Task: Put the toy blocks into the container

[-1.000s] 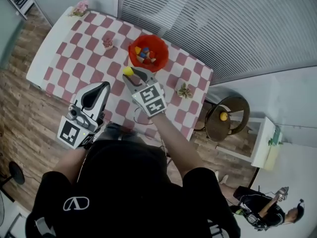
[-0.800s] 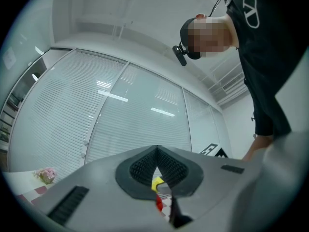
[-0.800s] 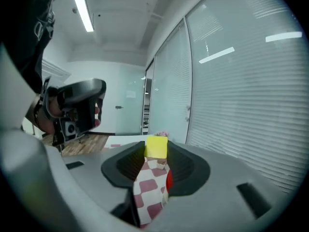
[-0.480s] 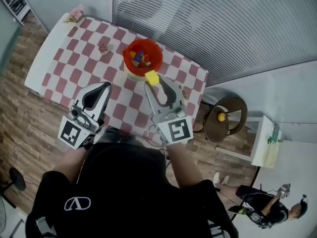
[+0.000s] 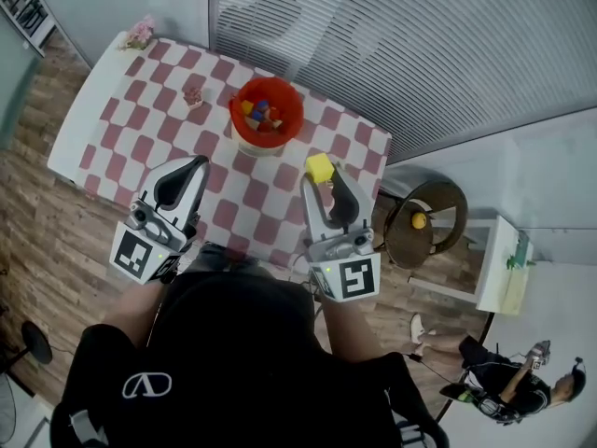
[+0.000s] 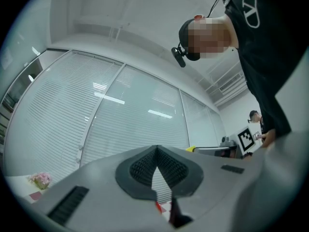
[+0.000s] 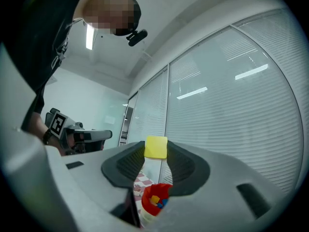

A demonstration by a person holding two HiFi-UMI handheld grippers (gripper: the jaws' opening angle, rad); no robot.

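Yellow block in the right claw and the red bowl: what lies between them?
Nothing but bare checked tablecloth, as the head view shows. The right claw holds the yellow block apart from the red bowl.

1. I'm gripping a yellow block (image 5: 320, 167) in the right gripper (image 5: 323, 179), above the checkered table (image 5: 140, 147).
2. I'm holding the left gripper (image 5: 189, 171), jaws together, over the table's near side.
3. The red container (image 5: 267, 112), holding coloured blocks, is sitting farther off.
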